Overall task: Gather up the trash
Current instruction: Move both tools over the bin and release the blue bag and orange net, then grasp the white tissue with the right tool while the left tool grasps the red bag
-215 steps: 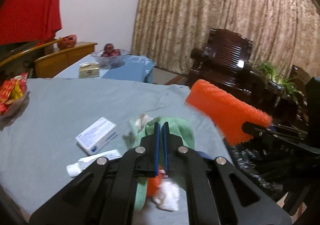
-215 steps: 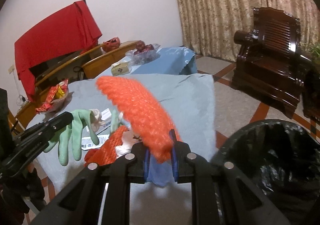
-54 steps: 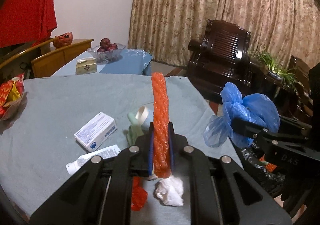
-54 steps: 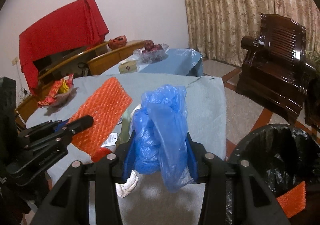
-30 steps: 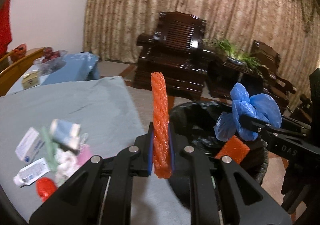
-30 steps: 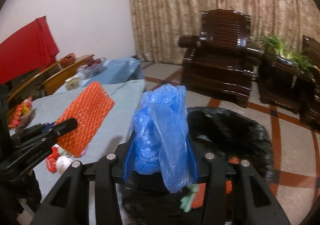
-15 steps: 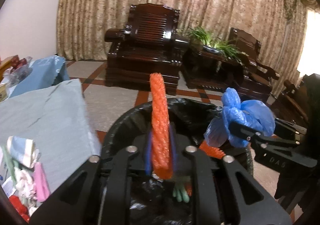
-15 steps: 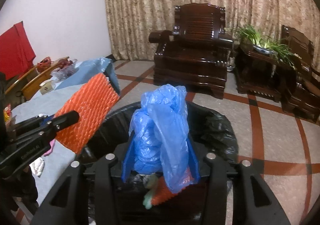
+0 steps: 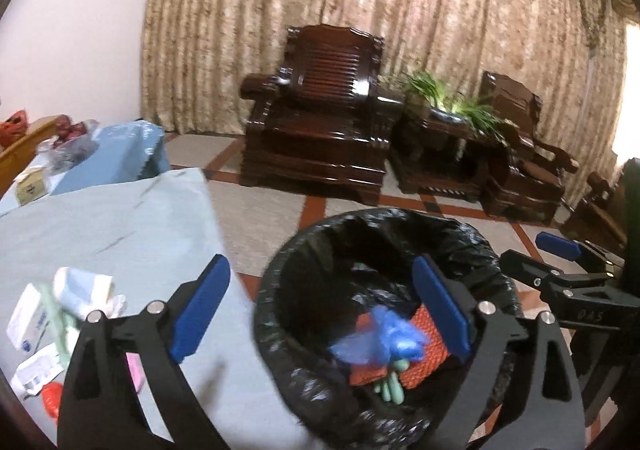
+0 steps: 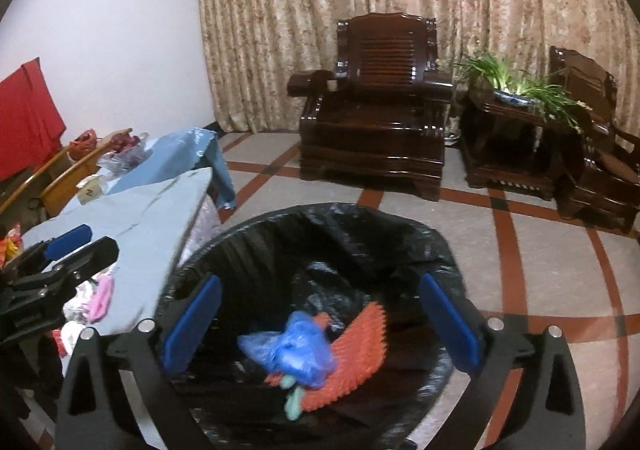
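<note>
Over the black-lined trash bin, both the left gripper and right gripper have just been spread wide, empty; the blue plastic bag and orange mesh lie inside. Litter at lower left on the table could be knocked off if swung back carelessly.

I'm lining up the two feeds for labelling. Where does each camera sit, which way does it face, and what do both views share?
Left wrist: sits on the left hand-held gripper, looking down into the black-lined trash bin; own open blue-padded jaws show, plus the right hand-held gripper at right.
Right wrist: sits on the right hand-held gripper, over the same bin; own open jaws show, with the left gripper at left.
Shared: bin, blue plastic bag, orange mesh, table, armchair.
</note>
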A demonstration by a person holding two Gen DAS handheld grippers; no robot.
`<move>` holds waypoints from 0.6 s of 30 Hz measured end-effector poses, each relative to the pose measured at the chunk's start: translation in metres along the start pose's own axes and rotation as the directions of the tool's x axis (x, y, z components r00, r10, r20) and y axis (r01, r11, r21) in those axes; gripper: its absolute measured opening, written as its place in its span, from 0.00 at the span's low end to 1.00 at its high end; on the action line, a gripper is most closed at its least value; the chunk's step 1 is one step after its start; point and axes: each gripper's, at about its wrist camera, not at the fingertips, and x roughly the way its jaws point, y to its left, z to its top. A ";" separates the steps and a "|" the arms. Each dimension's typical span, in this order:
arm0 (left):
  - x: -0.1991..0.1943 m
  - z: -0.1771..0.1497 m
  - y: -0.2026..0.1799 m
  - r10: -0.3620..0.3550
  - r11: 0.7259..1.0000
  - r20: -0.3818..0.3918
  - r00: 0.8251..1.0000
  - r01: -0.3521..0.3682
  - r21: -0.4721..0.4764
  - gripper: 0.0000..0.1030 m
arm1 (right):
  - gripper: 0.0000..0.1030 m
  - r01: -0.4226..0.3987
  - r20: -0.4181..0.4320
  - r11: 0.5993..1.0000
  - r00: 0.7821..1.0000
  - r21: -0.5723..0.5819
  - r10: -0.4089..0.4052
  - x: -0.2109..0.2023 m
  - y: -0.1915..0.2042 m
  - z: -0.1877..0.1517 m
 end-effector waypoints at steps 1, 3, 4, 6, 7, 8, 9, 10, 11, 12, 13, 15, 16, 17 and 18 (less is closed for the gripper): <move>-0.006 -0.001 0.006 0.010 1.000 0.001 1.000 -0.010 -0.010 0.88 | 0.94 -0.009 0.005 1.000 1.000 -0.009 0.009 -0.001 0.006 0.000; -0.017 -0.004 0.016 0.031 0.999 0.005 1.000 -0.031 -0.025 0.89 | 0.94 -0.038 0.011 0.999 0.999 -0.023 0.039 -0.003 0.020 0.001; -0.022 -0.005 0.020 0.039 0.999 0.007 0.999 -0.039 -0.030 0.89 | 0.94 -0.048 0.012 0.998 0.999 -0.028 0.049 -0.004 0.025 0.000; -0.035 -0.009 0.032 0.068 0.997 0.014 0.998 -0.067 -0.043 0.89 | 0.94 -0.070 0.014 0.997 0.997 -0.042 0.070 -0.004 0.038 0.000; -0.041 -0.011 0.037 0.083 0.995 0.016 0.996 -0.082 -0.048 0.89 | 0.94 -0.082 0.015 0.995 0.996 -0.053 0.083 -0.005 0.047 0.000; -0.047 -0.013 0.042 0.098 0.994 0.018 0.995 -0.097 -0.054 0.89 | 0.94 -0.093 0.015 0.994 0.995 -0.061 0.094 -0.005 0.055 -0.001; -0.052 -0.013 0.048 0.114 0.992 0.018 0.993 -0.113 -0.061 0.89 | 0.94 -0.106 0.013 0.992 0.994 -0.069 0.107 -0.005 0.062 -0.002; -0.058 -0.015 0.054 0.131 0.989 0.018 0.991 -0.129 -0.067 0.89 | 0.94 -0.117 0.011 0.990 0.993 -0.076 0.118 -0.004 0.069 -0.003; -0.061 -0.016 0.059 0.140 0.988 0.018 0.990 -0.139 -0.070 0.89 | 0.94 -0.128 0.009 0.988 0.992 -0.082 0.129 -0.003 0.077 -0.004; -0.068 -0.018 0.069 0.163 0.984 0.016 0.987 -0.161 -0.075 0.89 | 0.94 -0.139 0.005 0.986 0.990 -0.088 0.140 -0.002 0.084 -0.004; -0.073 -0.021 0.075 0.180 0.981 0.013 0.984 -0.178 -0.078 0.89 | 0.94 -0.152 0.000 0.984 0.988 -0.097 0.153 -0.002 0.093 -0.006; -0.083 -0.026 0.087 0.212 0.974 0.008 0.977 -0.210 -0.084 0.89 | 0.94 -0.174 -0.007 0.979 0.985 -0.109 0.174 -0.001 0.106 -0.008; -0.088 -0.029 0.094 0.227 0.970 0.005 0.974 -0.226 -0.089 0.89 | 0.94 -0.187 -0.011 0.975 0.982 -0.119 0.187 0.000 0.114 -0.010; -0.092 -0.032 0.100 0.240 0.966 0.001 0.971 -0.239 -0.097 0.89 | 0.94 -0.197 -0.016 0.972 0.980 -0.127 0.197 0.001 0.122 -0.012; -0.098 -0.036 0.110 0.259 0.960 -0.004 0.966 -0.258 -0.110 0.89 | 0.94 -0.212 -0.024 0.967 0.977 -0.139 0.211 0.003 0.132 -0.014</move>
